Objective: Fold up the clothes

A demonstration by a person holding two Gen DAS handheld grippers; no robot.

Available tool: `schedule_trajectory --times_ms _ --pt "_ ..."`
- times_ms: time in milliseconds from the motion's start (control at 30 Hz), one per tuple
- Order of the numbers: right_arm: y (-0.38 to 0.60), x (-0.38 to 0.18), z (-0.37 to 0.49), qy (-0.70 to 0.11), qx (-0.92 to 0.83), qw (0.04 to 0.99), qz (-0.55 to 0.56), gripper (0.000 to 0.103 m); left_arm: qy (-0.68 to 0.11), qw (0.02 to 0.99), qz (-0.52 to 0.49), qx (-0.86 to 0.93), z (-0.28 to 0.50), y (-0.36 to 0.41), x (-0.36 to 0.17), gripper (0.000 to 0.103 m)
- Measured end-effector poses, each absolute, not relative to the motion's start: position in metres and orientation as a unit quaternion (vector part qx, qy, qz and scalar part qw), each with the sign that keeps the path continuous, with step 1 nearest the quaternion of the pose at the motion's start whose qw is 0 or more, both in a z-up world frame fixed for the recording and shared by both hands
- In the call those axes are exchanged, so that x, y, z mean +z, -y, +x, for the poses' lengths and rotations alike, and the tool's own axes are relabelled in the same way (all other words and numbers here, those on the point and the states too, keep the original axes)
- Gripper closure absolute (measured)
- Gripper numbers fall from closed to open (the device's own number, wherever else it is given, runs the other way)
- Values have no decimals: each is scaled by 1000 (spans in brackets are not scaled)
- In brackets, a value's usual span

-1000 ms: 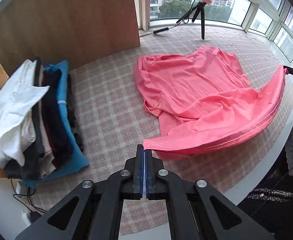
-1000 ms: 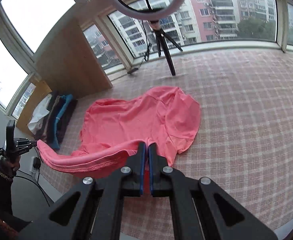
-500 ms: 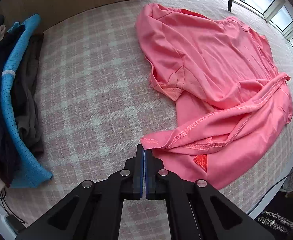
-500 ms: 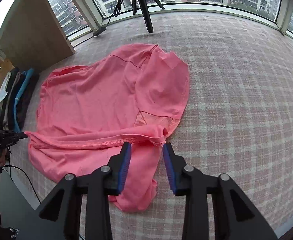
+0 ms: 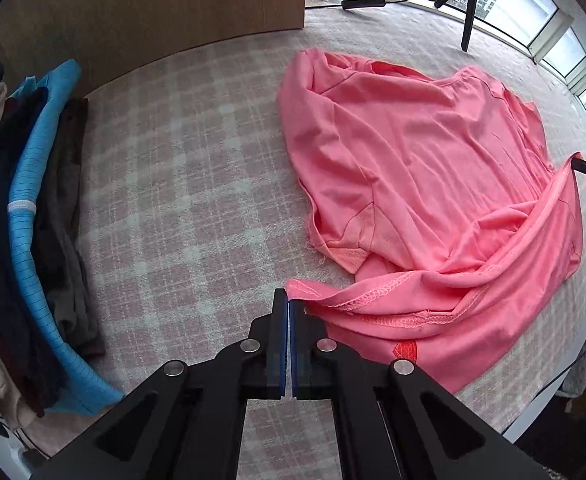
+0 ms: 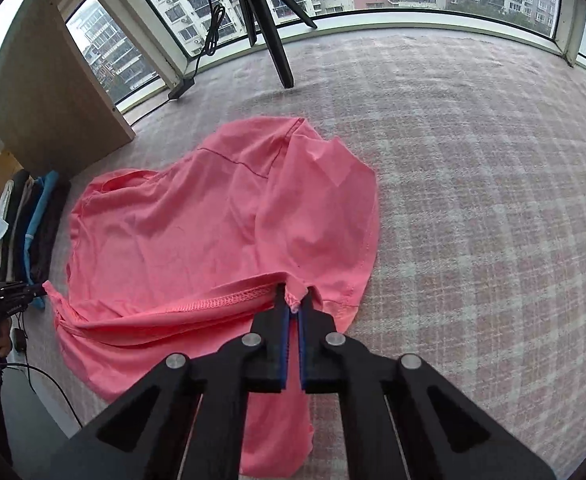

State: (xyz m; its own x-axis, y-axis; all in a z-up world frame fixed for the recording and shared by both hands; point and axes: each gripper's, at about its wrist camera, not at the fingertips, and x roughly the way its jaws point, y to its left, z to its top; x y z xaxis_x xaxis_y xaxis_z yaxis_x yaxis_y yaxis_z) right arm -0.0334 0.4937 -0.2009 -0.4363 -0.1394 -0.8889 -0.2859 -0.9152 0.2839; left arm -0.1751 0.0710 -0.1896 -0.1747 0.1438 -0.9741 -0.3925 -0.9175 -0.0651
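I saw a salmon-pink shirt [image 5: 421,168] with a brighter red patch [image 5: 405,349] near its hem, lying on a cloth [image 6: 473,184] checked in dusty pink and pale grey. My grippers were black with blue pads [image 6: 282,344]. At the cloth's left edge, the stacked clothes [image 5: 29,240] showed bright blue, black, maroon and cream.

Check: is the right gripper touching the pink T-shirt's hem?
Touching. The right wrist view shows the right gripper shut on the stitched hem corner of the pink T-shirt.
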Motion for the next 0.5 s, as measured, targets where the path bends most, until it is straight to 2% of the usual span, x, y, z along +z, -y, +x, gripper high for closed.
schedule_trajectory --times_ms 167,267,367,500 --pt "-486 -213 -31 -181 812 47 -553 99 -94 190 -632 746 -177 -68 -199 102" --pt "-484 -221 -33 -190 803 45 -563 95 -90 185 -648 733 -198 -63 -207 98" --pt "-482 -220 -33 -178 804 44 -566 90 -86 186 -648 734 -195 -57 -204 88" --pt "-484 -221 -34 -176 801 45 -570 84 -79 192 -650 731 -191 -48 -201 85"
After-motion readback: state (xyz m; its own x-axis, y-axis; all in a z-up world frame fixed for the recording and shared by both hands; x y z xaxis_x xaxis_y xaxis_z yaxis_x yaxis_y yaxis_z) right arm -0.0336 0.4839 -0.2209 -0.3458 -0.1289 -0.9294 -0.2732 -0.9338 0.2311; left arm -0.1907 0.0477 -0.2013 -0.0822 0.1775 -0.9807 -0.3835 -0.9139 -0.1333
